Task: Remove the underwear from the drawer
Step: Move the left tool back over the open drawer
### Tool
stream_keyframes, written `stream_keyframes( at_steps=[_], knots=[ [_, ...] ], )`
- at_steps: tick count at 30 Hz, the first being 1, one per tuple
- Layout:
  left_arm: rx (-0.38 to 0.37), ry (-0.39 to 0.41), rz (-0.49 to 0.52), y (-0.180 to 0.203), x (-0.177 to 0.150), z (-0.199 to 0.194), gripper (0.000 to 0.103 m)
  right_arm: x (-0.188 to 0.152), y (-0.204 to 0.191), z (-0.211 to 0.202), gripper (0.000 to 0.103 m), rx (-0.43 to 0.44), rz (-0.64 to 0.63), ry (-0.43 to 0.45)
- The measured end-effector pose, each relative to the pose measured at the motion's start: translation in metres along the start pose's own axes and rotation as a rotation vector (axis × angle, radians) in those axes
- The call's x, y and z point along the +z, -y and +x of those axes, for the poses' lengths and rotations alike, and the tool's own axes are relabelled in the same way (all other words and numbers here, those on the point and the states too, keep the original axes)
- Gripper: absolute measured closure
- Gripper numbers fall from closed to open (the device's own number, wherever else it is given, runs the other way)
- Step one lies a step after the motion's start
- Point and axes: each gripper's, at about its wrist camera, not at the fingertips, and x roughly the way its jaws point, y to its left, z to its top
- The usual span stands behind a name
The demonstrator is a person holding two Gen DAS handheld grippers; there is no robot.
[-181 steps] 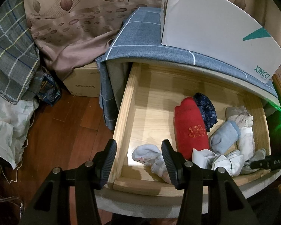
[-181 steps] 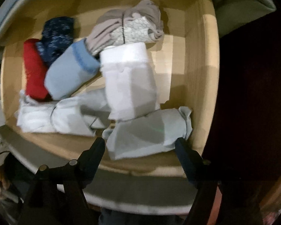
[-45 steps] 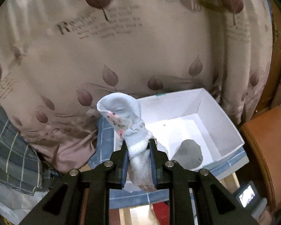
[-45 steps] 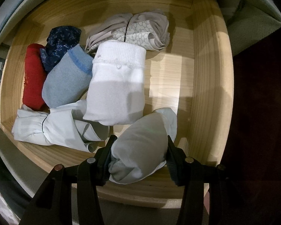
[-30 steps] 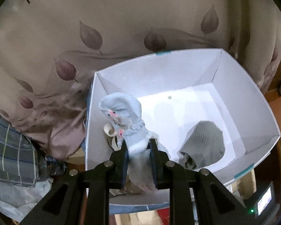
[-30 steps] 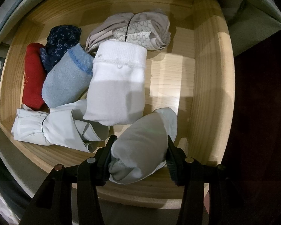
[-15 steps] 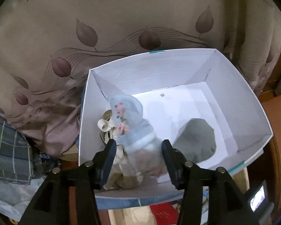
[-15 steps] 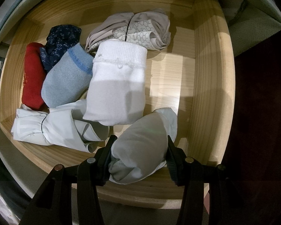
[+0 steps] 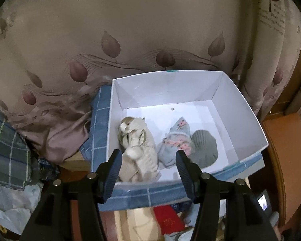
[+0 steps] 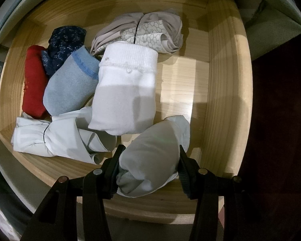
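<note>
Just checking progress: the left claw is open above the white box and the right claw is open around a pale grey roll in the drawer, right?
Not quite. The right wrist view shows the right claw shut on the pale grey roll in the drawer. The left claw is indeed open above the white box.

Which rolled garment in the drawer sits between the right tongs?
The pale grey roll at the drawer's front right corner, clamped between the right tongs; the others lie untouched.

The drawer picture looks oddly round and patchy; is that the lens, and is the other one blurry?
Right wrist view: fisheye lens bows the wooden drawer; hard light leaves bright patches, and a shadow crosses the white roll. Left wrist view: the bundles in the white box look slightly smeared.
</note>
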Motion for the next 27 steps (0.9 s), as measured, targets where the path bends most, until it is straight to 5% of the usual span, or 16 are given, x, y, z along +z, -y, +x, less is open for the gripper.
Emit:
stream_keyframes(
  at_steps=[13,27],
  knots=[
    [0.086,-0.022,-0.025,-0.031,-0.088,-0.015,0.046,0.001,-0.010,0.005,0.057,-0.029,-0.006,-0.003],
    [0.153,-0.167,-0.101,-0.021,-0.205,0.048,0.046,-0.002,-0.018,-0.003,0.058,-0.055,-0.002,0.018]
  ],
)
